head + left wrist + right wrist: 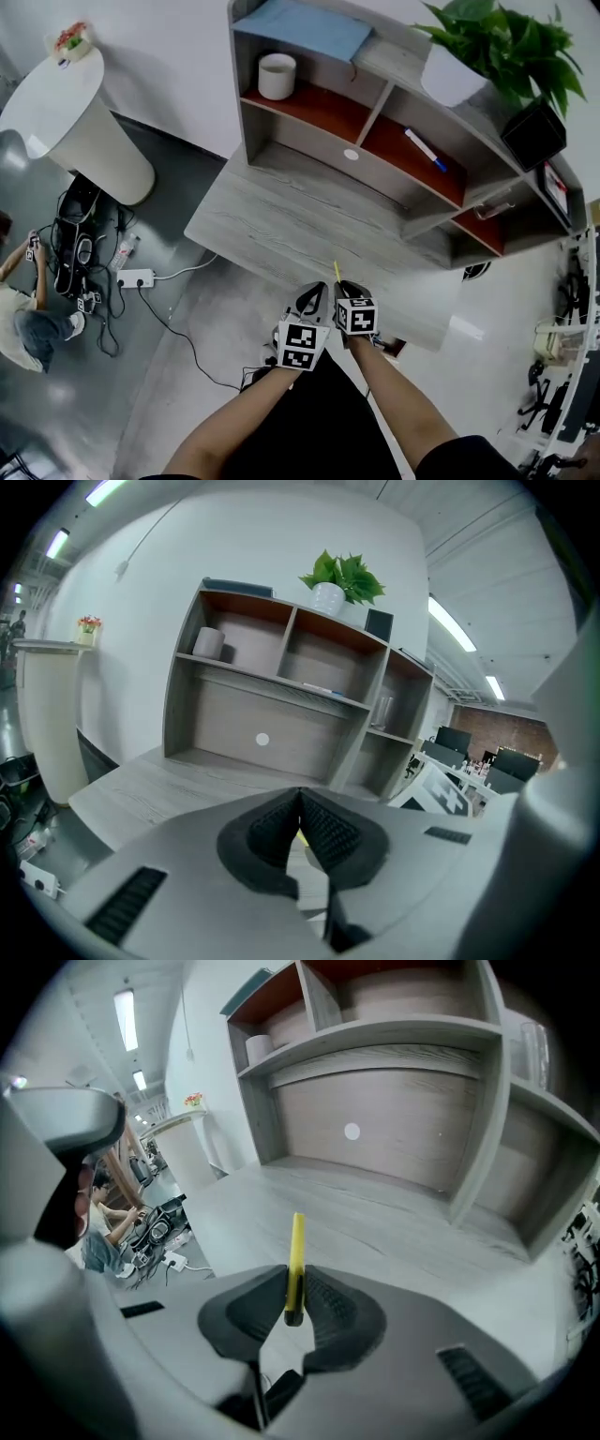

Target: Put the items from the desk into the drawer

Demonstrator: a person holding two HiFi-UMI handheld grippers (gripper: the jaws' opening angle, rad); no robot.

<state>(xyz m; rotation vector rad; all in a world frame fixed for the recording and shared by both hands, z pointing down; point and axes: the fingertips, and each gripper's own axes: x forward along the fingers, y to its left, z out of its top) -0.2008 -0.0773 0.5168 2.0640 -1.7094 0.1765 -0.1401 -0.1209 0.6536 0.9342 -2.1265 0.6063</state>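
Both forearms enter from the bottom edge of the head view and converge at lower centre, so the two grippers sit side by side, nearly touching, over the near edge of the table (281,225). Left gripper (312,292): points toward the shelf unit (380,105) and slightly downward. Its jaws are closed pad to pad with nothing gripped, as the left gripper view (300,803) shows. Right gripper (343,287): just right of the left one in the head view and tilted more steeply down. Its jaws are clamped on a yellow pen (337,272). In the right gripper view (295,1290) the yellow pen (296,1251) is pinched near its lower end between the pads, and the rest of it stands out beyond the jaw tips toward the table top. The pen is clear of the table, carried in the air above its near edge. On the shelf unit, at the upper part of the head view, a white cup (277,76) stands in the upper left compartment. A blue pen (427,150) lies on the shelf board to its right, and a potted plant (506,42) stands on top at upper right.
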